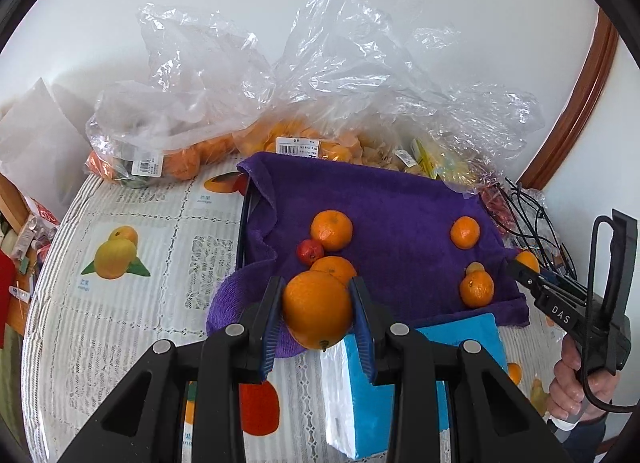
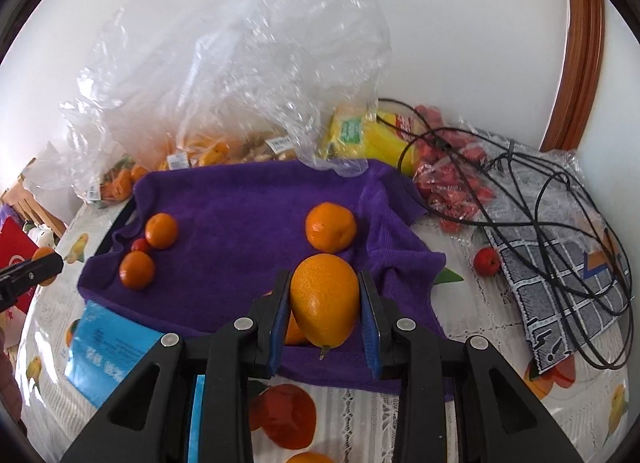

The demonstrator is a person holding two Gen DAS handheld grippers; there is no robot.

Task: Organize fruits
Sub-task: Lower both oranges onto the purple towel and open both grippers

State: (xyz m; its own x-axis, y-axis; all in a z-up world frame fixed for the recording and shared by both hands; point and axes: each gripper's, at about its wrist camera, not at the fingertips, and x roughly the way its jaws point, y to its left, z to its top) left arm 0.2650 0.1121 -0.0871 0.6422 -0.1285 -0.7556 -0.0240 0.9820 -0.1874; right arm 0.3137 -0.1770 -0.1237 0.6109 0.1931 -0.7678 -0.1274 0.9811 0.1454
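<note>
Oranges: two held | left gripper (image 1: 317, 309) jaws pinching one orange (image 1: 317, 310) | right gripper (image 2: 325, 301) likewise (image 2: 325, 300)

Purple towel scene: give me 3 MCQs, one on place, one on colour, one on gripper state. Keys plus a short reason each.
1. Where does the small red fruit on the purple towel lie?
A. inside a plastic bag
B. beside the oranges at the towel's left part
C. on the blue tissue pack

2. What colour is the tissue pack at the towel's near edge?
A. blue
B. green
C. red

3. What is the state of the left gripper?
A. open and empty
B. shut on a cable
C. shut on an orange

Key: 1 B, in the left wrist view the red fruit sits against an orange on the towel. 2 A, its wrapper is blue with a white side. 3 C, both blue pads press on the held orange; the right gripper likewise clamps its own orange fruit.
</note>
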